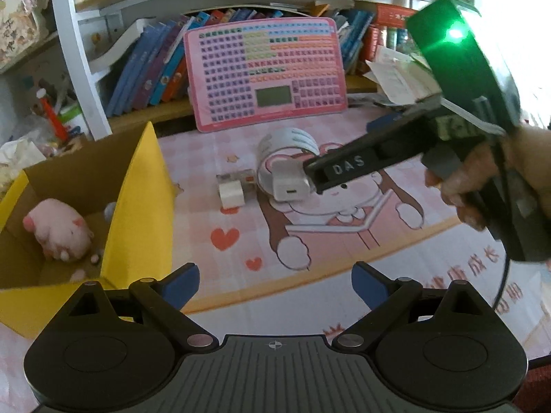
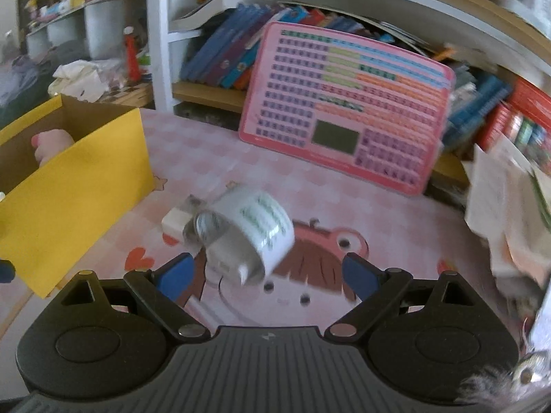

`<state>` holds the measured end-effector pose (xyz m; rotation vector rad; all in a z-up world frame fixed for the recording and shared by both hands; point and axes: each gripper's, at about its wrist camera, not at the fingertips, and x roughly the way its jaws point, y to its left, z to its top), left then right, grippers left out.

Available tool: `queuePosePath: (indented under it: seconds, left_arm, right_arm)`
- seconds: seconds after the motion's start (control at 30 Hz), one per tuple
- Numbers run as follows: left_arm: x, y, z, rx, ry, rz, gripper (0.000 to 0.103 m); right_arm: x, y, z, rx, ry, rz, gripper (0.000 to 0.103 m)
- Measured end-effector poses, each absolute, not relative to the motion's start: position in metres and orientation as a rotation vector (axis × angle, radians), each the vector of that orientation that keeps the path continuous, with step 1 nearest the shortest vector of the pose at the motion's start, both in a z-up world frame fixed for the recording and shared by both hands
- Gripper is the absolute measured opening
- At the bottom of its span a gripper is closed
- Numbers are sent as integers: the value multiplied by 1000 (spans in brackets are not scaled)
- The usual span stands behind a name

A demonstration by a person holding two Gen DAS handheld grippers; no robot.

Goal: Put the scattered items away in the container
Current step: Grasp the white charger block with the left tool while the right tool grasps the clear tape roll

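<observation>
Both tongs, left (image 1: pixel 275 284) and right (image 2: pixel 265 273), gape empty; yellow box (image 1: pixel 137 206) holds pink plush (image 1: pixel 58 229).

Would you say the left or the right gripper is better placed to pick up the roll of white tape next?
Right. The right gripper is open with the white tape roll just ahead of its fingers, while the left gripper hangs open, farther back near the yellow box.

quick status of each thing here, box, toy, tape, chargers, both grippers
yellow box: open, flaps up
pink plush toy: already inside the box
tape roll: on the mat, out of the box, ahead of the right gripper
small white charger: lying on the mat
larger white charger: at the right gripper's tip
left gripper: open, empty
right gripper: open, empty
</observation>
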<state>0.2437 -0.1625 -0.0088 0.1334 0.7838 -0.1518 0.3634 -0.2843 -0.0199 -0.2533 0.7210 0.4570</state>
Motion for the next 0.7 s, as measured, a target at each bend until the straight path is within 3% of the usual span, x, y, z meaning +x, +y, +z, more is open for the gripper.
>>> queuePosePath:
  seconds: [0.33, 0.4, 0.47, 0.7]
  left_arm:
    - [270, -175, -12, 139, 795, -104, 97]
    - [274, -175, -14, 141, 803, -93, 97]
    - [277, -175, -15, 141, 811, -81, 97]
    - [287, -179, -18, 149, 818, -70, 97]
  right_arm:
    - [413, -260, -46, -432, 714, 690, 89]
    - [416, -258, -49, -445, 702, 723, 73]
    - [419, -259, -50, -438, 708, 733, 47]
    - [433, -305, -53, -58, 921, 722, 42]
